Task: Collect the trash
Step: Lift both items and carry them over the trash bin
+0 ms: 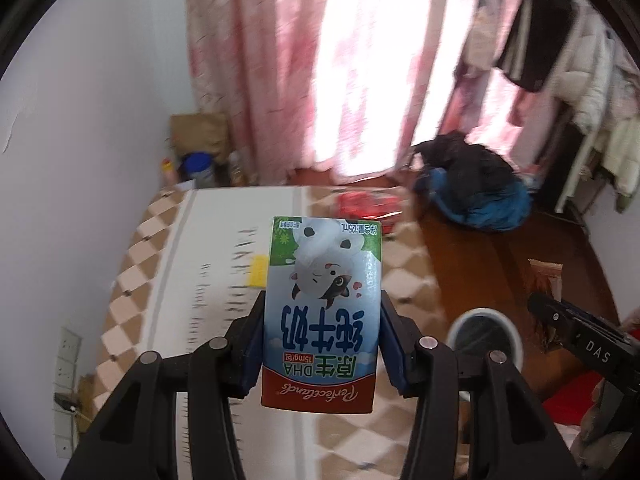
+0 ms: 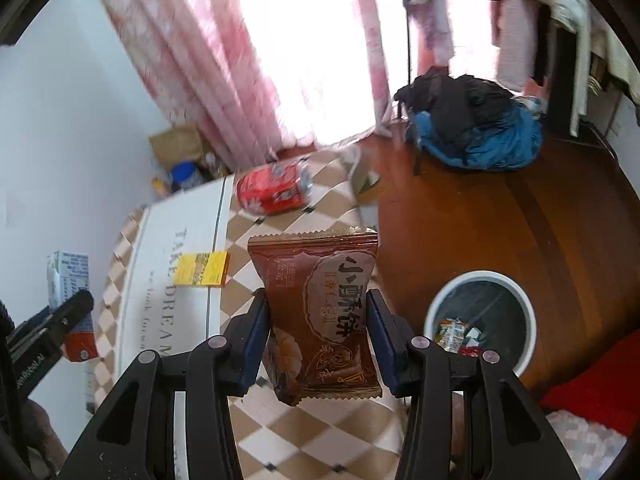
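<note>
My left gripper (image 1: 322, 308) is shut on a small blue milk carton (image 1: 322, 312), held upside down above the table; the carton also shows at the left of the right wrist view (image 2: 70, 300). My right gripper (image 2: 318, 304) is shut on a brown snack wrapper (image 2: 320, 312), seen at the right edge of the left wrist view (image 1: 544, 280). A white round trash bin (image 2: 480, 320) stands on the floor to the right, with wrappers inside. A red can (image 2: 274, 190) lies on its side at the table's far end. A yellow packet (image 2: 202, 269) lies on the table.
The table (image 2: 280, 432) has a brown and white checked cloth with a white panel. A dark and blue pile of clothes (image 2: 472, 128) lies on the wooden floor by pink curtains (image 2: 240, 60). A paper bag (image 2: 176, 144) and jars stand in the far corner.
</note>
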Motion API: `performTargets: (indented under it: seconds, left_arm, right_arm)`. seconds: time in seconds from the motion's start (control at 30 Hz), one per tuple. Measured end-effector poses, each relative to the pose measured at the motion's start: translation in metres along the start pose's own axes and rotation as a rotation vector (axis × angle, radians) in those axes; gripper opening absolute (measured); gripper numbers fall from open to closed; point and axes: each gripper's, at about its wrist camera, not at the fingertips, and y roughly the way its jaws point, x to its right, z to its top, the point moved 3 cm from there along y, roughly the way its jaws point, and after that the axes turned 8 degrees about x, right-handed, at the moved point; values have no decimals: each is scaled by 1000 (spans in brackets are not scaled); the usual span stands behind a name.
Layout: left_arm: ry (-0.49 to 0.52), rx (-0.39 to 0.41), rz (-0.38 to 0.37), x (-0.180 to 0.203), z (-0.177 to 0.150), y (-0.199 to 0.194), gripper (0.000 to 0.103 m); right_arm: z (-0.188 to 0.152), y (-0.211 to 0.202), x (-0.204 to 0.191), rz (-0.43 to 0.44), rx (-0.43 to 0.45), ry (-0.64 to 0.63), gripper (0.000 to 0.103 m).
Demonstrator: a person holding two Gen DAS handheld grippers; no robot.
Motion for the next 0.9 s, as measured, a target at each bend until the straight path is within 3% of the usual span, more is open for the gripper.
performTargets:
  seconds: [0.23, 0.4, 0.67, 0.9]
  left_arm:
    - [90, 22, -106, 97, 8, 2, 46]
    - [140, -28, -185, 169, 3, 32, 46]
    - [249, -171, -261, 267, -29, 113, 46]
    - [285, -374, -289, 307, -91, 193, 47]
  right_arm:
    - [6, -65, 93, -60, 73, 89, 49]
    - [7, -70, 161, -130, 59, 128, 49]
    - [-22, -7, 260, -194, -83, 209, 49]
    - [-72, 82, 325, -216, -253, 292, 49]
